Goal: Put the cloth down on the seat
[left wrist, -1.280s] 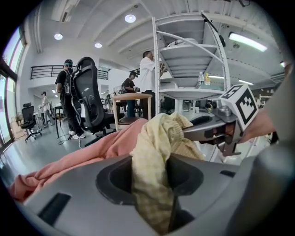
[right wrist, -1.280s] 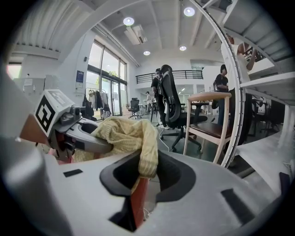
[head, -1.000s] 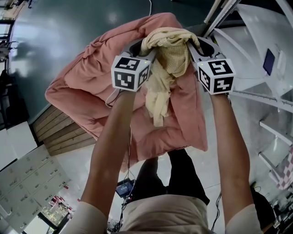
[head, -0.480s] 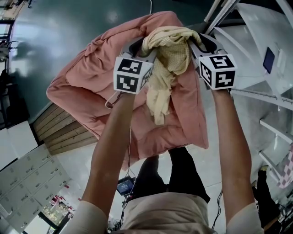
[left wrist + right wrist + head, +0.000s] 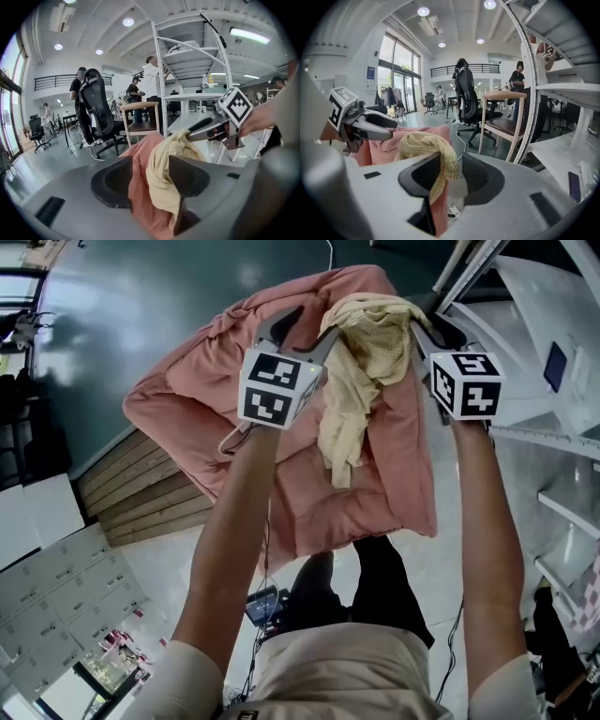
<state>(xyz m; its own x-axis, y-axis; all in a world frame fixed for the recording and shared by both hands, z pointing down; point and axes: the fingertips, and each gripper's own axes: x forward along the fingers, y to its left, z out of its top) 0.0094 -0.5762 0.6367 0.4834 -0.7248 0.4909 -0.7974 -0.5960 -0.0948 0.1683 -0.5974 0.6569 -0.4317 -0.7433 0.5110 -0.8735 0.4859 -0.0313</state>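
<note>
The left hand-held gripper is opening around the yellow cloth and the pink blanket. The right hand-held gripper stands released, with the yellow cloth draped over one jaw.

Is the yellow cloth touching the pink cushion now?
Touching. The head view shows the yellow cloth draped directly on the pink cushion, with no gap between them.

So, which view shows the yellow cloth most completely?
The head view: the yellow cloth shows nearly whole there, hanging down over the pink blanket. The left and right gripper views each show only a bunched part of it up close.
</note>
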